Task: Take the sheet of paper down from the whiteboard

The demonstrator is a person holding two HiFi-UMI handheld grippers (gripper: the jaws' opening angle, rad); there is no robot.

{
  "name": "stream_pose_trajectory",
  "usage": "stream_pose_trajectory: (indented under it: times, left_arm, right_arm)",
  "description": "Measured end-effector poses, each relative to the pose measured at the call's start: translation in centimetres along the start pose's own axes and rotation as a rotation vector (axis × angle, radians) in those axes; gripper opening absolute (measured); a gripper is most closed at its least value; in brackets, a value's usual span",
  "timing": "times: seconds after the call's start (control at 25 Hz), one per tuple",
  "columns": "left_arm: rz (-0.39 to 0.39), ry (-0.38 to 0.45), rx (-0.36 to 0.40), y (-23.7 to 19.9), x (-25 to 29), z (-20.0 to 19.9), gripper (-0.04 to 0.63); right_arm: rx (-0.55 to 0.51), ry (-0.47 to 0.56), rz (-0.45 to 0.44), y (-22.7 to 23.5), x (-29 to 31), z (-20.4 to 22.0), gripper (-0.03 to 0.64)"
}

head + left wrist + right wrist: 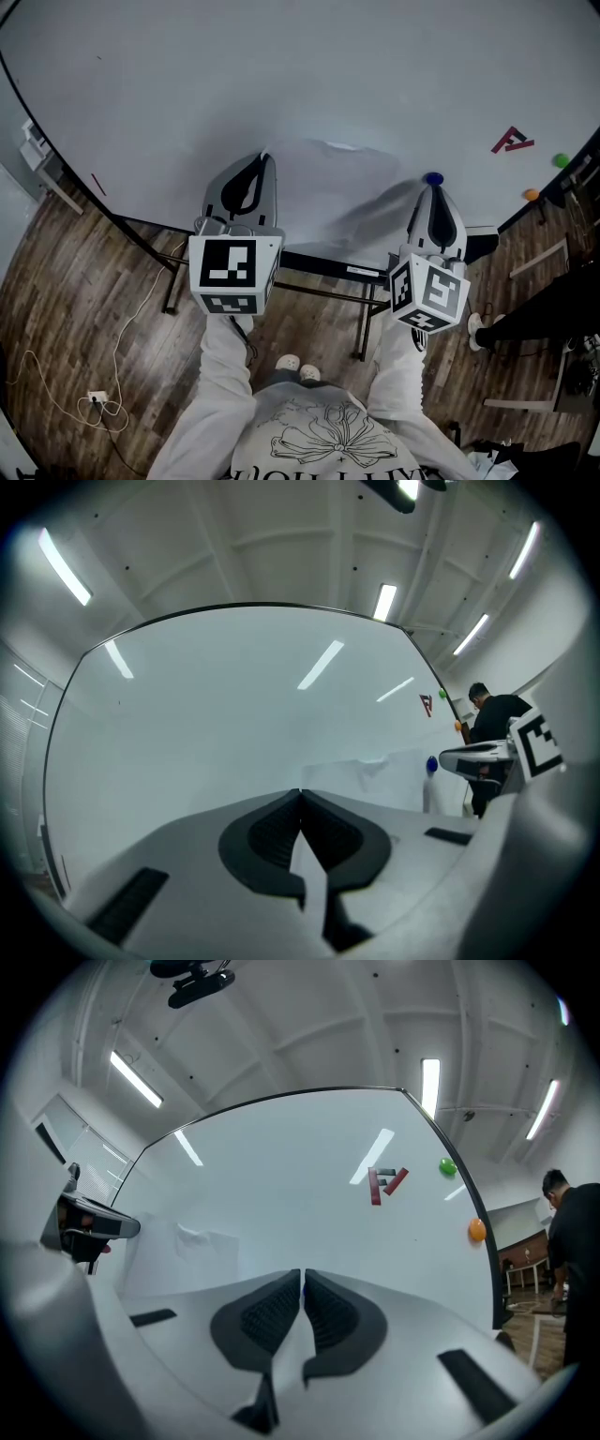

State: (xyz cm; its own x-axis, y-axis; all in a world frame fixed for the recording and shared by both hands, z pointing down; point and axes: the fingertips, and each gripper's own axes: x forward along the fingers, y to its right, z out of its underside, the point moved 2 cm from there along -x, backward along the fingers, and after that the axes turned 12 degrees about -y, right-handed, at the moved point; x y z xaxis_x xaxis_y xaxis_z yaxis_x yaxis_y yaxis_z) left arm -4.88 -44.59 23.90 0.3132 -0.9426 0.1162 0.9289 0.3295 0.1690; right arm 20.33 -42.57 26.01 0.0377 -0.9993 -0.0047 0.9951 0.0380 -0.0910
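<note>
Now, the sheet of paper (349, 187) hangs flat on the whiteboard (281, 75), white on white, between your two grippers, with a small crinkle along its top edge. The jaws of your left gripper (300, 794) are closed tight, and the sheet's upper left corner meets their tips, so they look to be pinching that corner, though the paper is too thin to show between the pads. The jaws of your right gripper (302, 1277) are all but together at the upper right corner, where the blue magnet (432, 177) sits. A sliver of blue shows between them, so read that as a grip on the magnet, not on the sheet. Expect the paper to be very light, thin and limp, with no stiffness to carry itself, and likely to crease or tear if you pull it against whatever pins it. The margin at a top corner is the sensible place to hold it, as your left jaws appear to do, gripping well onto the paper and not only its very edge. The magnet is small, rounded and probably smooth, so it could slip out of a shallow grip. Once it lifts off, the right corner will probably sag or curl forward, leaving the left pinch to take the whole sheet. Draw the paper away gently so it does not rip at that corner.
</note>
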Motion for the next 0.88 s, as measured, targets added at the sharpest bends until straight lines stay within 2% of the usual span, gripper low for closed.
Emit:
stream_pose_trajectory:
  times: [0.88]
  left_arm:
    - [-0.004, -0.01, -0.012, -0.35, -0.94, 0.65, 0.005]
  right_arm:
    - [-0.012, 0.003, 0.012, -0.32, -0.96, -0.88, 0.015]
